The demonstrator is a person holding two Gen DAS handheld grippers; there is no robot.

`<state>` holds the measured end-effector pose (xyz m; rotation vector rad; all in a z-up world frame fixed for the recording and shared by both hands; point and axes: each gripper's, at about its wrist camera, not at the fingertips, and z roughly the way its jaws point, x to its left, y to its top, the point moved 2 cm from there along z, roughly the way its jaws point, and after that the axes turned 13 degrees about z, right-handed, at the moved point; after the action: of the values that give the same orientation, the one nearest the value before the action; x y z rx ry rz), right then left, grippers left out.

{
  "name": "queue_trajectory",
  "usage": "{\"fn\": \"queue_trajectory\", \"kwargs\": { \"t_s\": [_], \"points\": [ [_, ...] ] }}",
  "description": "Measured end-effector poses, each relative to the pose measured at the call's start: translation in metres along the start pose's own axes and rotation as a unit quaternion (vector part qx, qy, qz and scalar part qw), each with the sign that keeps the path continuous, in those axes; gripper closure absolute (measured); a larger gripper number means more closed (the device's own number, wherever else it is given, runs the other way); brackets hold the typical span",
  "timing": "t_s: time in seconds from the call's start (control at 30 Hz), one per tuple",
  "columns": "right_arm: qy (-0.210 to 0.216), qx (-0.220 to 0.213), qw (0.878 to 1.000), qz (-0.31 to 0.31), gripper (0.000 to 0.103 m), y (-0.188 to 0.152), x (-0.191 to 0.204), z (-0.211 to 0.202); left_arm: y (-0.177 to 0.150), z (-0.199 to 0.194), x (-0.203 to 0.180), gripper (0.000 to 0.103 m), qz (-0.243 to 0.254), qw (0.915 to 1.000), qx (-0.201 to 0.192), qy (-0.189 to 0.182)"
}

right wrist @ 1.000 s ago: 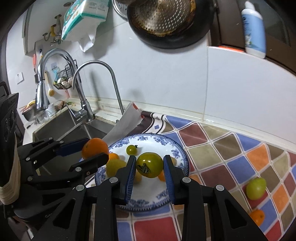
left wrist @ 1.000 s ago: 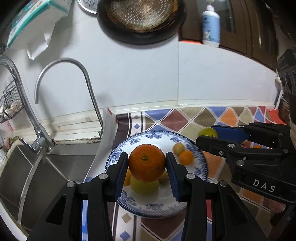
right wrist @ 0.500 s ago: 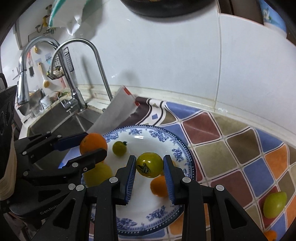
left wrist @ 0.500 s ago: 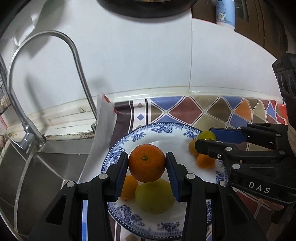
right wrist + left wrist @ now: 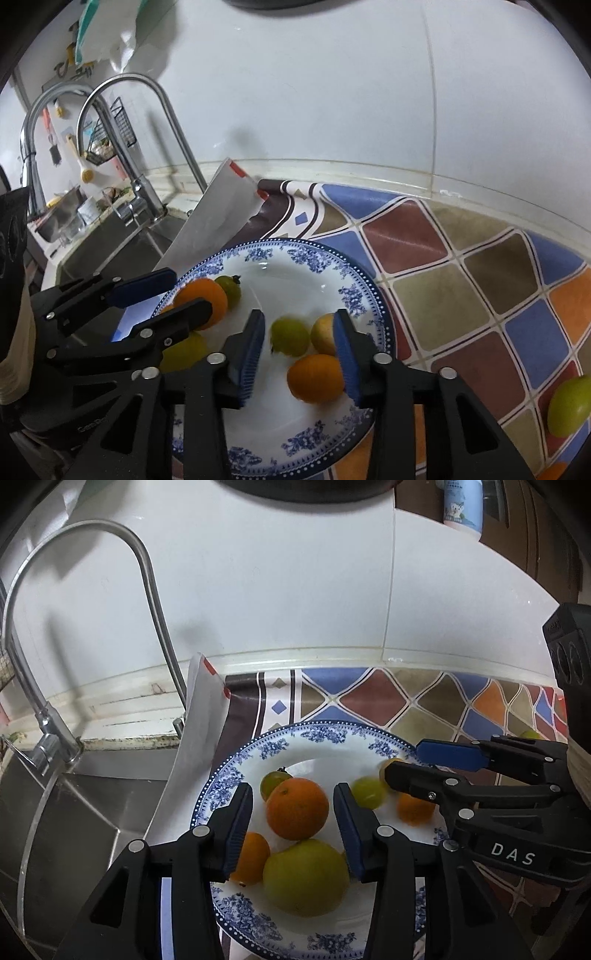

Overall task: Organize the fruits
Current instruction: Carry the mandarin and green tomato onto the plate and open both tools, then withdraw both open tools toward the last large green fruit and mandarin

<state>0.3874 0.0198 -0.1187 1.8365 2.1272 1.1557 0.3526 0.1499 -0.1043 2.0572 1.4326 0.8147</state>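
Observation:
A blue-and-white plate (image 5: 317, 734) (image 5: 362, 291) sits on the tiled mat and holds several fruits. My left gripper (image 5: 293, 808) is open over it, with a large orange (image 5: 297, 808) (image 5: 203, 299) lying loose between its jaws on the plate. A yellow-green fruit (image 5: 306, 877) and a small orange (image 5: 253, 856) lie just below. My right gripper (image 5: 299, 338) is open, with a blurred green tomato (image 5: 290, 338) (image 5: 367, 792) free between its jaws. A small orange (image 5: 316, 376) lies below it, and a yellowish fruit (image 5: 323, 338) by the right jaw.
A sink (image 5: 74, 812) with curved taps (image 5: 147, 572) lies left of the plate. A white sheet (image 5: 195, 738) leans at the mat's left edge. A green fruit (image 5: 569, 404) lies on the mat at right. The tiled wall stands close behind.
Both grippers have opened. The large orange and the green tomato have left the jaws and dropped onto the plate. Both grippers have come lower and closer to the plate.

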Motion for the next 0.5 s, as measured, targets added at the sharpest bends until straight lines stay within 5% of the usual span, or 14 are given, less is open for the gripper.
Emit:
{"fn": "queue_trajectory", "kwargs": {
  "t_s": [0.5],
  "points": [
    [-0.045,-0.093,0.995,-0.015,0.055,-0.011,0.006,-0.087,0.004,-0.07,-0.02,0.028,0.003,0.9976,-0.059,0.035]
  ]
}}
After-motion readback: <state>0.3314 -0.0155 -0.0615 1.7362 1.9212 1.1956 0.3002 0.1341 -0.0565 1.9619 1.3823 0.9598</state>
